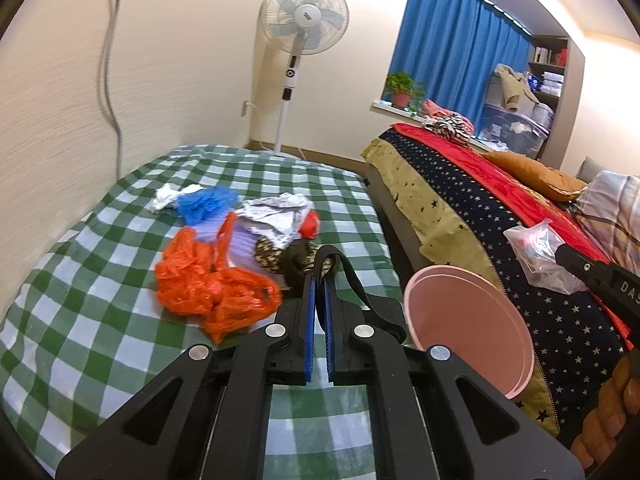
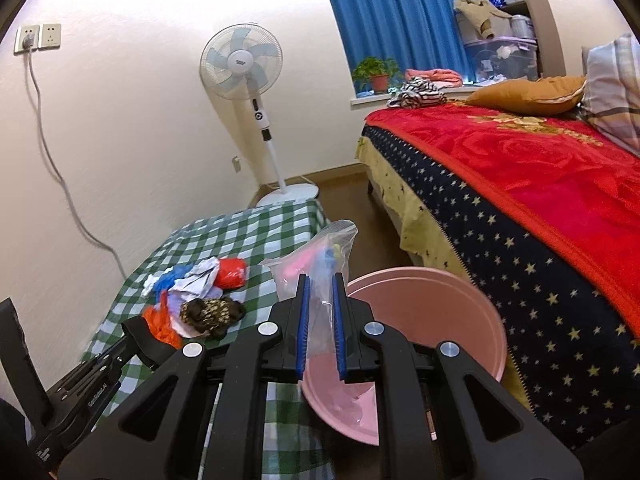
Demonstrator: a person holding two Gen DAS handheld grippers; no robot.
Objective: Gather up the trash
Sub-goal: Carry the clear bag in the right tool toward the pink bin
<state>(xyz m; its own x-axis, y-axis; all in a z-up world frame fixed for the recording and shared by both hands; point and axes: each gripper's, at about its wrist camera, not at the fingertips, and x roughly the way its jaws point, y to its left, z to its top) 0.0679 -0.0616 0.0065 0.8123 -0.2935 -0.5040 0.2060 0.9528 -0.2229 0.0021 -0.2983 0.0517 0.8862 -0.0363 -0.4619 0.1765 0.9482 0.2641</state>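
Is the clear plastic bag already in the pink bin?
Not yet. The right gripper holds the clear plastic bag above the pink bin.

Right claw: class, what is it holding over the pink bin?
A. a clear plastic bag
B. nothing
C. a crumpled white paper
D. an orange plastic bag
A: the right claw is shut on the clear plastic bag, above the pink bin.

Green-and-white checked cloth cover point(image 1: 100, 280): matt woven. Crumpled orange plastic bag point(image 1: 208, 288): thin glossy film. Clear crinkled plastic bag point(image 2: 320, 264): glossy, see-through. Round pink plastic basin point(image 2: 432, 320): smooth, satin sheen. Both grippers' bodies matt black plastic, ridged blue pads point(image 2: 338, 320), shiny metal pins point(image 1: 276, 330). Red floral blanket point(image 2: 540, 168): plush fleece.
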